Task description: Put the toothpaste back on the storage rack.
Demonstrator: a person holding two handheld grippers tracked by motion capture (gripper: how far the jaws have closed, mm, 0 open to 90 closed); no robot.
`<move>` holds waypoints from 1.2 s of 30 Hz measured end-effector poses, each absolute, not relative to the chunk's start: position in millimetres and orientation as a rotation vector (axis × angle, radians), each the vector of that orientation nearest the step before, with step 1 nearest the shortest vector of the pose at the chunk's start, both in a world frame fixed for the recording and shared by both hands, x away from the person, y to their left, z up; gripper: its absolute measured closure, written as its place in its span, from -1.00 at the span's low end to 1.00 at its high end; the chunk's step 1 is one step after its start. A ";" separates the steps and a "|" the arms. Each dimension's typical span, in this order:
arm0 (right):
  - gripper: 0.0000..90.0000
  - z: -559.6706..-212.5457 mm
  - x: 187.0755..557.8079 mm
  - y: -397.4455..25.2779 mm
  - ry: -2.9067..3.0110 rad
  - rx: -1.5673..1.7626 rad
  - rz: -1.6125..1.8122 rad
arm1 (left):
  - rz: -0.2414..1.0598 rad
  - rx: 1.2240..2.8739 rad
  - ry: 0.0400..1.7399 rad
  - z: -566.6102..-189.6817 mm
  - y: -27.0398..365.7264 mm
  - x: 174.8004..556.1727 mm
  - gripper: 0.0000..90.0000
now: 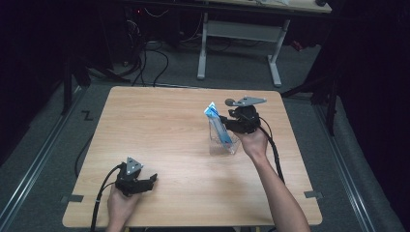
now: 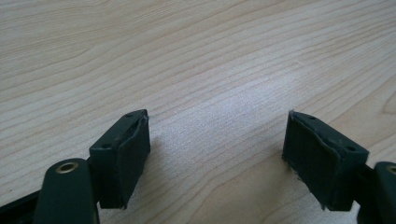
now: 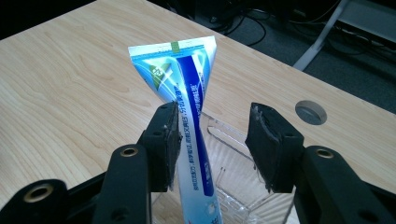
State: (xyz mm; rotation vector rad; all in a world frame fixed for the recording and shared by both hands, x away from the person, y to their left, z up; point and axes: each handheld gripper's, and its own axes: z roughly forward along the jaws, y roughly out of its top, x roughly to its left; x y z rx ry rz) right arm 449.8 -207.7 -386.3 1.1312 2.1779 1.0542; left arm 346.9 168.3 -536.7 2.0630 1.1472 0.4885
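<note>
On the wooden tabletop (image 1: 164,130), the right gripper's (image 3: 212,147) parted fingers are straddling the toothpaste tube (image 3: 189,98), risking tipping its clear holder (image 3: 233,196).

The toothpaste tube (image 3: 189,93) carries the only print to be seen. In the right gripper view a dark blue band runs down its length with a line of white characters, apparently Chinese, too small and too slanted to read. Beside the band, on the lighter blue part near the flat crimped end, sits a green diamond-shaped emblem with a white mark inside; its form cannot be made out. A small green square sits on the white crimped edge. In the high view the tube (image 1: 216,124) is too small for any lettering to show.
</note>
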 end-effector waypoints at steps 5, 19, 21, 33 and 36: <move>0.21 -381.5 446.0 -214.6 2.164 1.129 1.053 | 0.489 2.063 1.147 -536.7 168.3 346.9 -0.48; 0.19 -375.5 435.8 -231.4 2.151 1.142 1.028 | 0.488 2.062 1.147 -536.8 168.3 346.9 -0.48; 0.17 -374.5 434.1 -233.2 2.145 1.149 1.021 | 0.489 2.062 1.146 -536.8 168.2 346.9 -0.48; 0.15 -366.3 422.0 -245.8 2.131 1.171 1.015 | 0.489 2.063 1.146 -536.8 168.3 346.9 -0.48; 0.15 -365.2 418.9 -249.5 2.125 1.175 1.020 | 0.488 2.062 1.147 -536.8 168.3 346.9 -0.48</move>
